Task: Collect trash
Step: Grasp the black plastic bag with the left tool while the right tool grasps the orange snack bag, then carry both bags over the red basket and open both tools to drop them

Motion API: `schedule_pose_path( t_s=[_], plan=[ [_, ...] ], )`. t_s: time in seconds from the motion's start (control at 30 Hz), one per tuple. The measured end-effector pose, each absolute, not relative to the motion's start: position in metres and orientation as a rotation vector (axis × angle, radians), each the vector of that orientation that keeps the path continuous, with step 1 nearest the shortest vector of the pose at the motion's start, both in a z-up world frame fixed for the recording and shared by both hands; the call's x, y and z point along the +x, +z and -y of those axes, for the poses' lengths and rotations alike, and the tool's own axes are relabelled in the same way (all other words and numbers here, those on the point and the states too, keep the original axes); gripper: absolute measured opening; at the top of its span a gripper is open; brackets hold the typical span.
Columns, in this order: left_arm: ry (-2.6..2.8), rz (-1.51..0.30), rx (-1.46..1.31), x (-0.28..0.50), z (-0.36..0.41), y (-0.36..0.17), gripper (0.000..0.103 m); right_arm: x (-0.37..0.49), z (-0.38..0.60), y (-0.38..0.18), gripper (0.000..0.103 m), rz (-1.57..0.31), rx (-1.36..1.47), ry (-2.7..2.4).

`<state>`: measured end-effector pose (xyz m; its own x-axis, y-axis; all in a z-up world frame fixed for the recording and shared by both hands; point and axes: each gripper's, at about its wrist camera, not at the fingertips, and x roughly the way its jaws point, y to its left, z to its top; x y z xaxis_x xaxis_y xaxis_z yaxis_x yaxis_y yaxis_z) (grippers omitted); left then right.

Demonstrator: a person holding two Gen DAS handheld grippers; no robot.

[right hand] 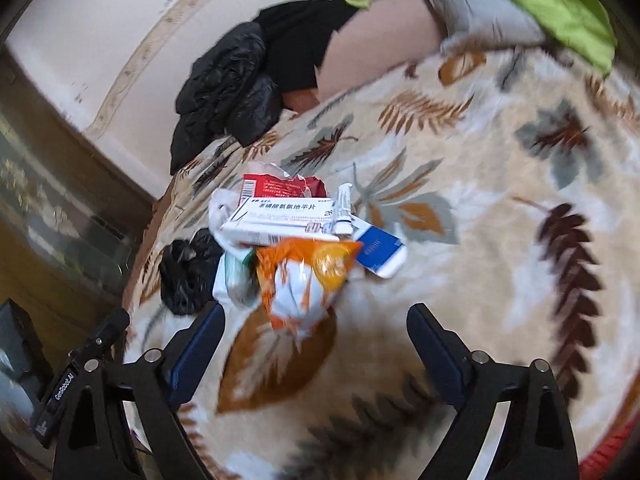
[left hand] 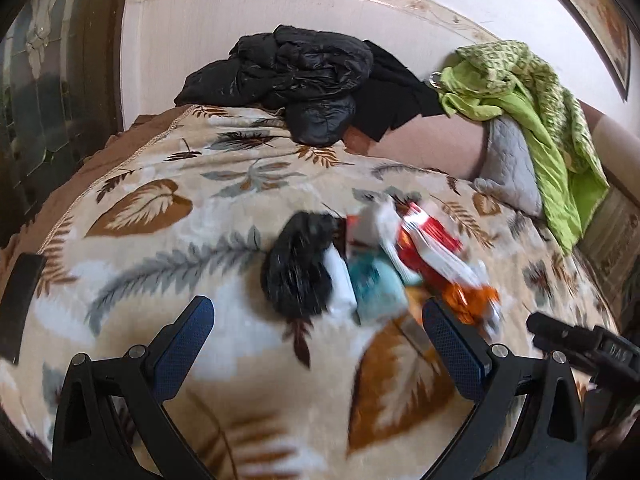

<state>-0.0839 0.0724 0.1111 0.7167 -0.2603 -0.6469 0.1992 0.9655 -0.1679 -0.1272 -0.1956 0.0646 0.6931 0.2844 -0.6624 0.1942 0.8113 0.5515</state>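
A pile of trash lies on the leaf-patterned blanket (left hand: 152,248). It holds a crumpled black plastic bag (left hand: 298,268), also in the right wrist view (right hand: 186,272), an orange and white wrapper (right hand: 304,284), a white medicine box (right hand: 280,220), a torn red box (right hand: 280,186), a small white tube (right hand: 344,210), a blue and white pack (right hand: 378,254) and a teal packet (left hand: 376,284). My left gripper (left hand: 318,320) is open and empty, just short of the pile. My right gripper (right hand: 316,326) is open and empty, just before the orange wrapper.
A black jacket (left hand: 296,76) lies at the blanket's far edge by the wall. A green cloth (left hand: 536,108) drapes over a grey cushion (left hand: 510,164) at the right. A dark wooden frame (left hand: 60,80) stands at the left. The right gripper's body (left hand: 580,348) shows in the left wrist view.
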Motion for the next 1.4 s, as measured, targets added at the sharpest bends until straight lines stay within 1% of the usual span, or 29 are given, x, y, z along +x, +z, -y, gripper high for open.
schedule_pose_path(
  t_s=[0.1,0.13,0.2,0.23,0.27,0.3,0.33,0.37,0.5,0.6,0.73,0.87,1.03,1.2,1.4],
  plan=[
    [-0.235,-0.77,-0.123,-0.051,-0.075,0.101,0.103,-0.105,0.193,0.054,0.085,-0.839,0.667,0.074],
    [-0.222,-0.78,-0.131,-0.04,-0.074,0.095,0.103,-0.099,0.191,0.051,0.082,-0.851,0.661,0.078],
    [-0.199,-0.797,-0.128,-0.022,-0.072,0.083,0.101,-0.087,0.186,0.04,0.066,-0.892,0.671,0.105],
    [-0.182,-0.807,-0.125,-0.015,-0.073,0.077,0.097,-0.083,0.185,0.035,0.046,-0.908,0.674,0.11],
    [-0.166,-0.829,-0.121,-0.008,-0.073,0.069,0.08,-0.082,0.185,0.032,0.043,-0.911,0.684,0.123],
    [-0.169,-0.853,-0.124,-0.003,-0.073,0.063,0.052,-0.083,0.186,0.033,0.043,-0.9,0.691,0.125],
    [-0.178,-0.869,-0.135,0.0,-0.075,0.058,0.04,-0.084,0.187,0.035,0.043,-0.891,0.689,0.126],
    [-0.187,-0.884,-0.151,0.002,-0.078,0.053,0.033,-0.086,0.188,0.037,0.043,-0.878,0.678,0.124],
    [-0.206,-0.869,-0.17,-0.006,-0.085,0.053,0.03,-0.101,0.19,0.046,0.043,-0.839,0.651,0.118],
    [-0.227,-0.849,-0.17,-0.019,-0.088,0.058,0.029,-0.114,0.19,0.05,0.043,-0.822,0.638,0.129],
    [-0.273,-0.803,-0.187,-0.045,-0.088,0.075,0.029,-0.14,0.189,0.068,0.043,-0.762,0.593,0.131],
    [-0.351,-0.747,-0.17,-0.077,-0.073,0.095,0.029,-0.175,0.196,0.089,0.043,-0.684,0.568,0.118],
    [-0.531,-0.717,-0.081,-0.13,-0.017,0.111,0.029,-0.237,0.217,0.105,0.043,-0.637,0.541,0.076],
    [-0.725,-0.701,-0.013,-0.179,0.044,0.125,0.029,-0.303,0.26,0.118,0.043,-0.608,0.556,-0.029],
    [-0.967,-0.731,0.038,-0.236,0.12,0.138,0.029,-0.389,0.319,0.128,0.043,-0.581,0.566,-0.234]
  ],
)
